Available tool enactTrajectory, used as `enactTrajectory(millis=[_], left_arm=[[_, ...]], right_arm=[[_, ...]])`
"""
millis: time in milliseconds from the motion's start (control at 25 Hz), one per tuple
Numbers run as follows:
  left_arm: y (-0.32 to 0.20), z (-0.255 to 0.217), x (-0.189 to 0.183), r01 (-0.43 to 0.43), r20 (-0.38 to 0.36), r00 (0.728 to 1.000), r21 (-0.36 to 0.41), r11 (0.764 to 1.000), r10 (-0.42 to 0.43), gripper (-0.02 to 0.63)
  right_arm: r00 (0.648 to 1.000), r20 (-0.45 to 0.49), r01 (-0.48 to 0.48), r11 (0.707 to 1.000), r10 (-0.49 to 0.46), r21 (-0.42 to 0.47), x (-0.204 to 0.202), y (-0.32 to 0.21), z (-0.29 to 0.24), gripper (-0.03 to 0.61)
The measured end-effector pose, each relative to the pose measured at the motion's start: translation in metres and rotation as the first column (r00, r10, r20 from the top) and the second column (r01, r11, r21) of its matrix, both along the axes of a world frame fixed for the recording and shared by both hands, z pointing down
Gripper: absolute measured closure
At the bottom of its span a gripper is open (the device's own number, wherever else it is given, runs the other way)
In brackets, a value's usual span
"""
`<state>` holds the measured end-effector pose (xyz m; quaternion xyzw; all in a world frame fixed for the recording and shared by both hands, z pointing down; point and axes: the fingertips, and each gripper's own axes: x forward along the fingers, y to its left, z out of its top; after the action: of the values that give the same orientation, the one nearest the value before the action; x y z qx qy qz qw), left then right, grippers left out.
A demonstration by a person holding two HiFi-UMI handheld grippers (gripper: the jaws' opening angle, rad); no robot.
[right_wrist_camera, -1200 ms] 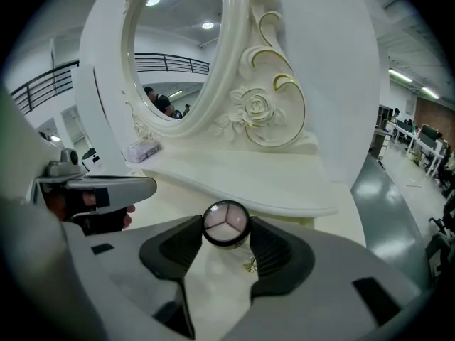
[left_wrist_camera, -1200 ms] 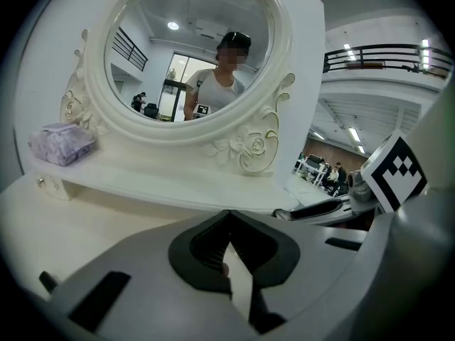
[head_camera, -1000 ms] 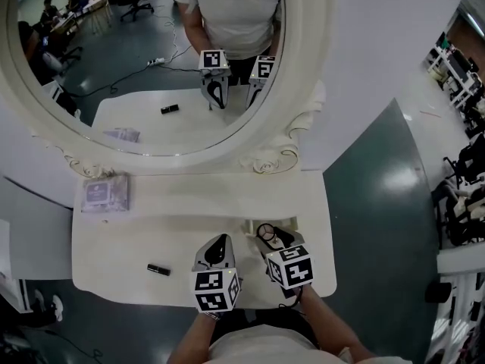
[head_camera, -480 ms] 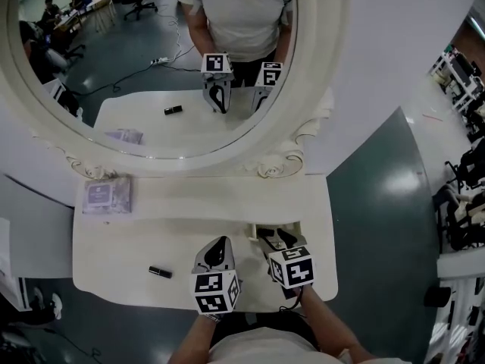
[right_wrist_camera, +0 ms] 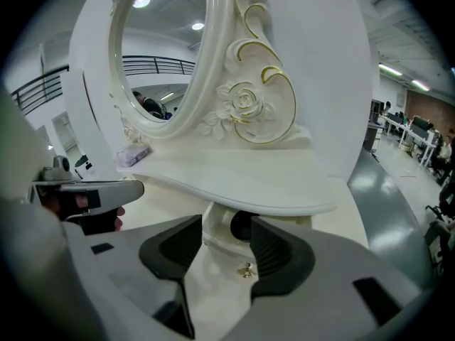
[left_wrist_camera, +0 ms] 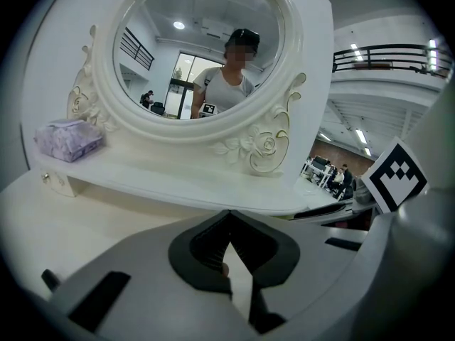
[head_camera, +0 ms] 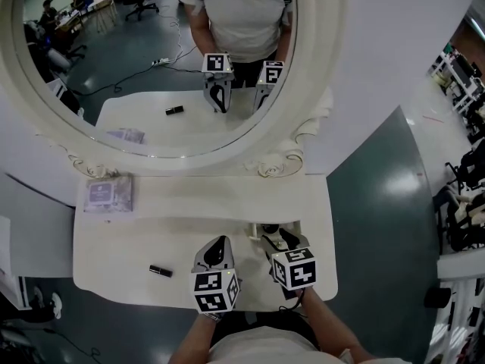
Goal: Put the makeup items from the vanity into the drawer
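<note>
White vanity; left hand-held gripper pressed together, right hand-held gripper spread at drawer

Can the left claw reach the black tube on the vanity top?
Likely yes: the black tube lies on bare tabletop left of the left claw, nothing between; its shut jaws must open.

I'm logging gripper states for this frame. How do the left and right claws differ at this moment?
The grey left gripper has its claw shut with nothing in it; the grey right gripper has its claw open. The left one hangs over the white vanity top; the right one has the small white drawer with a gold knob between its jaws. Both are the same grey design.
</note>
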<state>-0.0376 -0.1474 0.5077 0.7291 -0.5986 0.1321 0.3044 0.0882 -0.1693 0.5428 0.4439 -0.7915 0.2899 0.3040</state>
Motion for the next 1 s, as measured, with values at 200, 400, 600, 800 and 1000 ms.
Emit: enactTrajectory(millis=[200, 400, 600, 800, 1000], left_arm=[[0.001, -0.008, 0.002, -0.001, -0.004, 1.000, 0.018, 1.000, 0.001, 0.609], [0.005, -0.017, 0.002, 0.005, -0.002, 1.000, 0.041, 0.999, -0.005, 0.607], [0.012, -0.024, 0.000, 0.017, -0.006, 1.000, 0.061, 0.998, -0.017, 0.609], [0.019, -0.034, 0.000, 0.023, -0.001, 1.000, 0.089, 0.996, -0.023, 0.609], [0.021, -0.048, 0.000, 0.023, 0.005, 1.000, 0.121, 0.992, -0.024, 0.608]], right_arm=[[1.000, 0.014, -0.018, 0.999, 0.018, 0.029, 0.003, 0.002, -0.011, 0.357], [1.000, 0.015, -0.024, 0.998, 0.023, 0.065, 0.005, 0.005, -0.023, 0.373], [0.999, 0.021, -0.029, 0.994, 0.027, 0.108, 0.006, 0.011, -0.037, 0.432], [0.999, 0.036, -0.036, 0.988, 0.031, 0.149, 0.007, 0.015, -0.049, 0.476], [0.998, 0.053, -0.045, 0.978, 0.035, 0.201, 0.006, 0.017, -0.065, 0.522]])
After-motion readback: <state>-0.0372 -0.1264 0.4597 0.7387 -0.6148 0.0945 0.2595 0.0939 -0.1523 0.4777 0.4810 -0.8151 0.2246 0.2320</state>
